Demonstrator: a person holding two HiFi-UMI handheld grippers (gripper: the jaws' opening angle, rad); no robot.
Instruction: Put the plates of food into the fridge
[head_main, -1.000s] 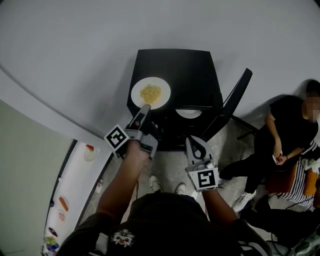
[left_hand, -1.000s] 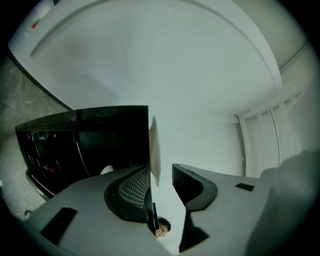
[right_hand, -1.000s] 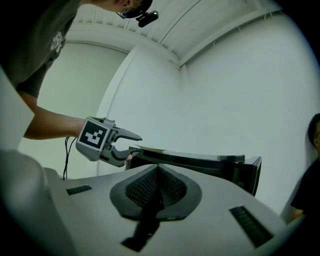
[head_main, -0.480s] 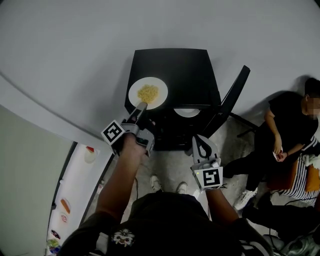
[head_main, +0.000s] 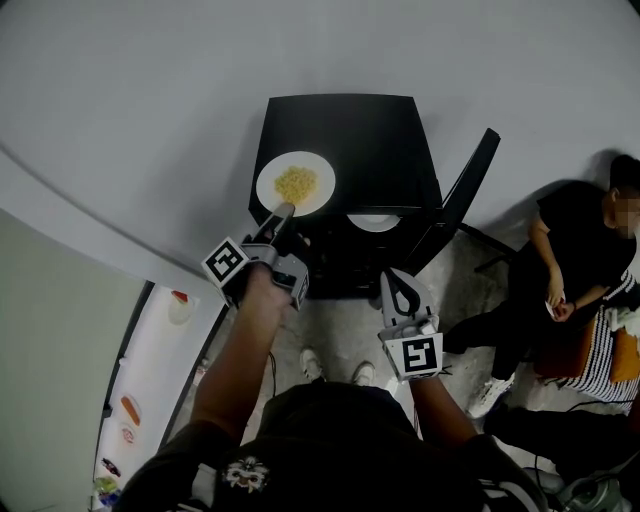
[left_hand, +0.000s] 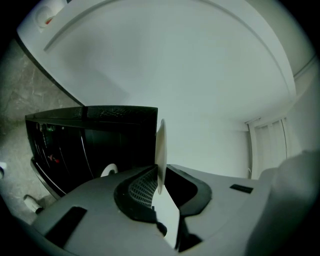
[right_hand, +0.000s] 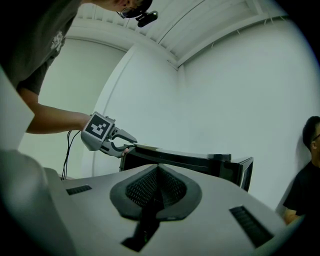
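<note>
A white plate of yellow food (head_main: 295, 184) sits on the front left of a black table (head_main: 370, 140). My left gripper (head_main: 281, 213) reaches its near rim, and its jaws have just been closing. In the left gripper view the plate (left_hand: 160, 142) stands edge-on between the jaws of the left gripper (left_hand: 161, 172), pinched by both pads. A second white plate (head_main: 375, 223) lies on a lower shelf of the table. My right gripper (head_main: 399, 285) hangs in front of the table, shut and empty. In its own view the right gripper (right_hand: 158, 170) shows meshed pads together.
The open white fridge door (head_main: 150, 350) with several items on its shelves is at the lower left. A black chair (head_main: 468, 200) leans by the table's right side. A seated person (head_main: 575, 270) is at the far right. My shoes (head_main: 335, 372) stand on the grey floor.
The left gripper's jaws have narrowed onto the plate's near rim. The plate has not moved. The right gripper has stayed where it was.
</note>
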